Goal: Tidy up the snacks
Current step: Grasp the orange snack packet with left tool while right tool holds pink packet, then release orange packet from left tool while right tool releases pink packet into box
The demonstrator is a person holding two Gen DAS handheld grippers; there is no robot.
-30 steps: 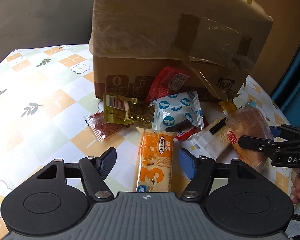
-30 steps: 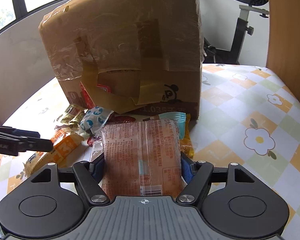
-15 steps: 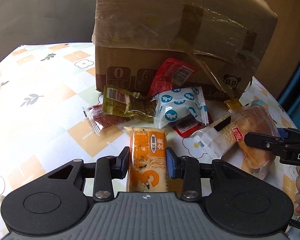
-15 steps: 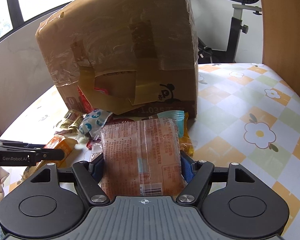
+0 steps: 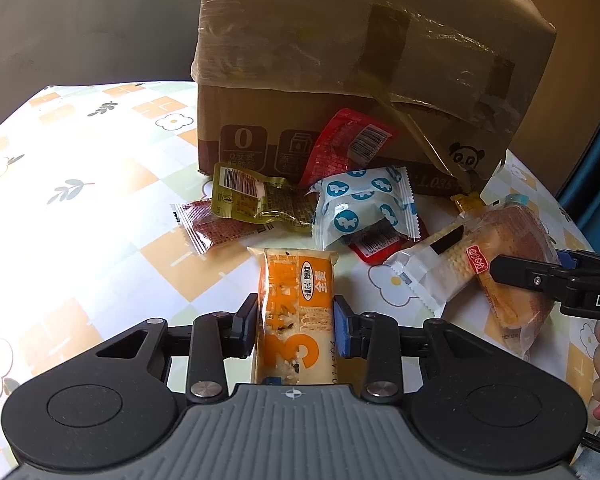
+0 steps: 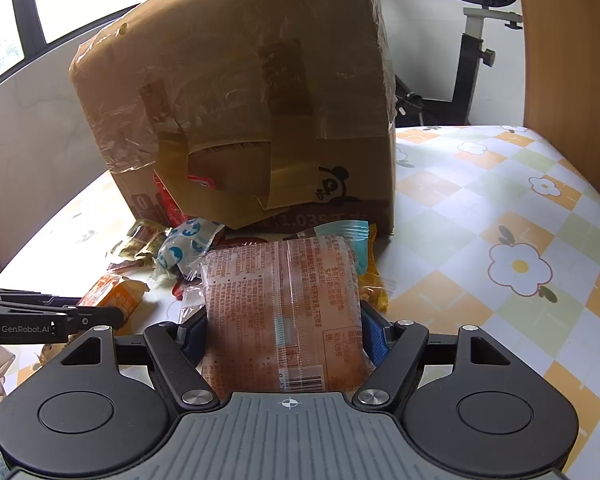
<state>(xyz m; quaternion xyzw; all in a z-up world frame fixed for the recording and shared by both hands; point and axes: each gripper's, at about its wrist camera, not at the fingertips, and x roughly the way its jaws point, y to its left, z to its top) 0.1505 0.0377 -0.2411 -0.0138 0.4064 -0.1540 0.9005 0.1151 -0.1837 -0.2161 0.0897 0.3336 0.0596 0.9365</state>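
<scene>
My left gripper is shut on an orange-and-white snack bar that lies lengthwise between the fingers, low over the table. My right gripper is shut on a clear-wrapped bread bun; the bun also shows in the left wrist view at the right. A pile of small packets lies before the cardboard box: a gold one, a blue-and-white one, red ones and a white cracker pack.
The taped cardboard box stands on the flowered tablecloth behind the pile. A wooden panel rises at the right, with an exercise bike beyond the table. The left gripper shows at the left of the right wrist view.
My left gripper has closed from open onto the orange snack bar. My right gripper still holds the bun and has edged a little closer to the box.
</scene>
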